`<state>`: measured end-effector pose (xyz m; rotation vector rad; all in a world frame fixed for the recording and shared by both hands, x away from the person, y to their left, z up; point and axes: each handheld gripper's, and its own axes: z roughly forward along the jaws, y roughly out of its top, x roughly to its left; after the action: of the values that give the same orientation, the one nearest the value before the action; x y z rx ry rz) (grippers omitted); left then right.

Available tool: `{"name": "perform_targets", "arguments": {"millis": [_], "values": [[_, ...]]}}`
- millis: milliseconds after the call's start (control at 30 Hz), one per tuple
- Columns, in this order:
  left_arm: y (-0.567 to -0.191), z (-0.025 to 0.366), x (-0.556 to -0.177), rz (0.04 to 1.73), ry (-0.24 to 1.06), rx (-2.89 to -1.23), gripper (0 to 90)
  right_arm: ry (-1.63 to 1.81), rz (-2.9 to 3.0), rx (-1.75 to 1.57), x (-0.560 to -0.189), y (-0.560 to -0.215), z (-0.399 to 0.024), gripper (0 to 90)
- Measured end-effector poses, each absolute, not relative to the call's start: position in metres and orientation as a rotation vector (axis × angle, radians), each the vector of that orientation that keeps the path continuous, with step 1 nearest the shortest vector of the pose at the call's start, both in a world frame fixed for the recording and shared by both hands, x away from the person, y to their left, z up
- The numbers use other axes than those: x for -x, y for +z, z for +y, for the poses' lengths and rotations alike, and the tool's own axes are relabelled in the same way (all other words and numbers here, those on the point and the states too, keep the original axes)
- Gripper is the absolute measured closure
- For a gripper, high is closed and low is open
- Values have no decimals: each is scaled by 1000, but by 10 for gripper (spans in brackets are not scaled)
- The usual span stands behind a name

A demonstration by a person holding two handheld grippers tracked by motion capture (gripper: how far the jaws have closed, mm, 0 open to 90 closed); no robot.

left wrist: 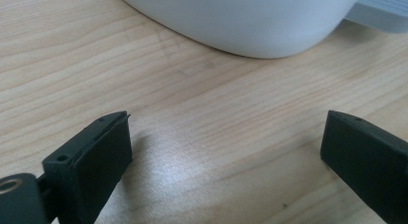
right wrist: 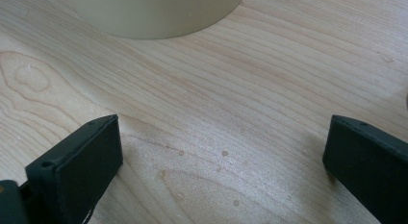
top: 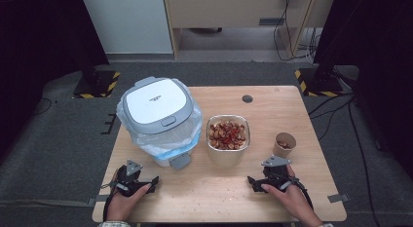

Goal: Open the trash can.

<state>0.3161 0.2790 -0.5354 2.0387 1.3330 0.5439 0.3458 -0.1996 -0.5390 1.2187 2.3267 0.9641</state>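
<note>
Both grippers rest on the wooden table (top: 292, 98), jaws spread with nothing between them. The left gripper (top: 155, 180) lies just short of the white lidded bin (top: 156, 115), which stands near the table's left side. The right gripper (top: 250, 180) sits near the tub of food scraps (top: 228, 135) at centre; the paper cup (top: 284, 144) stands just beyond the right hand.
</note>
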Motion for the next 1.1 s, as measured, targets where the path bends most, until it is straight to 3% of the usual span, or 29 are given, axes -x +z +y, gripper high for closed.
{"name": "perform_targets", "arguments": {"millis": [133, 367, 500, 533, 567, 633, 700, 733, 1100], "values": [[-529, 275, -316, 1329, 499, -2071, 62, 969, 2344, -1195, -348, -539, -199, 6], [-506, 267, -295, 1278, 583, -2062, 171, 973, 2350, -1188, -345, -539, -199, 6], [-496, 263, -282, 1250, 605, -2054, 275, 974, 2355, -1181, -344, -539, -200, 6], [-492, 259, -276, 1213, 614, -2041, 361, 977, 2361, -1173, -343, -539, -200, 6], [-490, 256, -275, 1197, 614, -2035, 380, 979, 2362, -1170, -343, -539, -200, 6], [-489, 251, -273, 1165, 612, -2044, 507, 980, 2362, -1170, -343, -539, -200, 6], [-486, 241, -273, 1104, 611, -2064, 553, 982, 2366, -1167, -343, -539, -200, 6], [-485, 232, -276, 1056, 589, -2060, 642, 982, 2367, -1164, -343, -539, -200, 6], [-496, 184, -314, 955, 598, -2123, 884, 985, 2381, -1139, -340, -539, -199, 6]]}}
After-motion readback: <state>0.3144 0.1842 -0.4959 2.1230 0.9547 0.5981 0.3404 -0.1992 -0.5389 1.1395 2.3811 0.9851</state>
